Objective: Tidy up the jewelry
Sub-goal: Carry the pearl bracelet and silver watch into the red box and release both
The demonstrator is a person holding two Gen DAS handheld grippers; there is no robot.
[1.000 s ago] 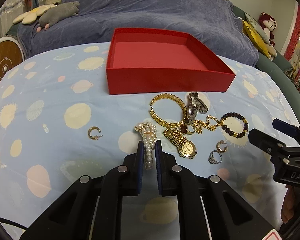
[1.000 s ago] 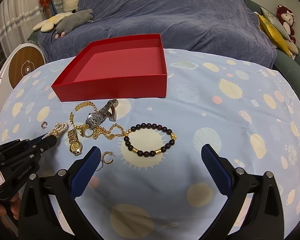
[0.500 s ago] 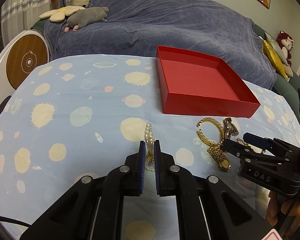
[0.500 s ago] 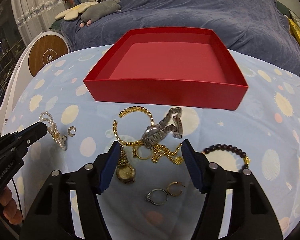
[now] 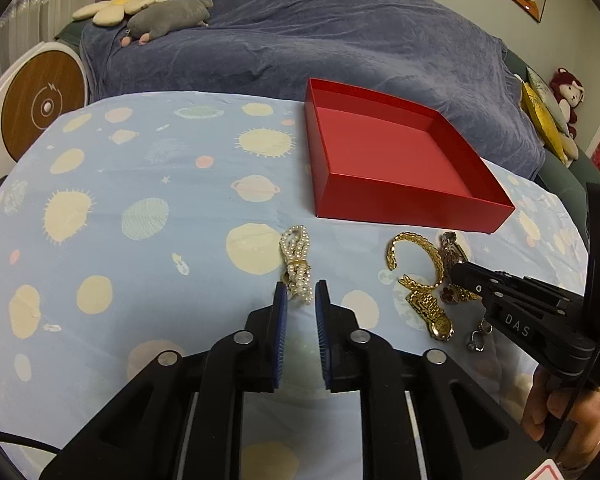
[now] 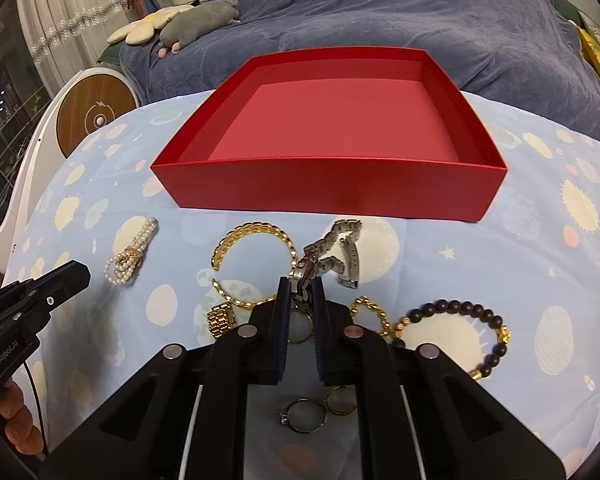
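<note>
1. a pale blue tablecloth printed with cream suns and planets point(image 6: 500, 264) covers the table, with a blue-grey blanketed sofa point(image 5: 340, 40) beyond its far edge
2. an open, shallow red cardboard box point(image 6: 332, 196) sits on the far middle of the cloth, nothing inside it
3. the left gripper point(image 5: 301, 294) hovers at the near left with its blue-padded jaws a small gap apart; they flank the near end of a folded white pearl bracelet with a gold clasp point(image 5: 297, 266), which lies flat on the cloth left of the other pieces; whether the pads touch it i cannot tell
4. the right gripper point(image 6: 301, 294) is nearly closed around the near end of a silver link metal watch point(image 6: 332, 252), whose band sprawls toward the box
5. a dark round-bead bracelet with gold spacers point(image 6: 460, 332) lies at the near right
6. a gold woven open bangle point(image 6: 252, 256) lies just left of the watch, a gold link watch point(image 5: 430, 312) near it
7. two small rings point(image 6: 320, 408) lie nearest, under the right gripper
</note>
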